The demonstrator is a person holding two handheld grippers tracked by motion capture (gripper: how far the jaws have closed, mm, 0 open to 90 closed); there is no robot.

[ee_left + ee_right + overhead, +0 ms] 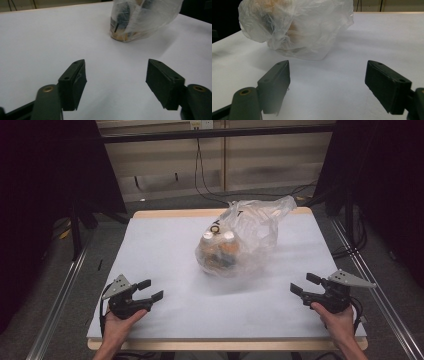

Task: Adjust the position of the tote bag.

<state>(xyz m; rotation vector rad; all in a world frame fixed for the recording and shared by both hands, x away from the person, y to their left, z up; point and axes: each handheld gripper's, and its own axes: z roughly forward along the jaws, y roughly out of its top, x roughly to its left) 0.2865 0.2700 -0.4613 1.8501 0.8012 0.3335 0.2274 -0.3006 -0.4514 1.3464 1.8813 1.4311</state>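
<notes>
While both tools idle near the front edge of the worktop (pixel 165 240), a clear plastic bag (pixel 245 237) sits slightly back of centre, well apart from each. It holds bottles or jars, white caps up; contents otherwise unclear. The bag's neck trails toward the far edge, unknotted as far as I can tell. Left gripper (pixel 150 290) by the front-left corner, jaws wide, empty, angled inward at the bag. Right gripper (pixel 306 284) by the front-right corner, likewise wide and empty. Likely a start pose: symmetric, both aimed at the bag.
</notes>
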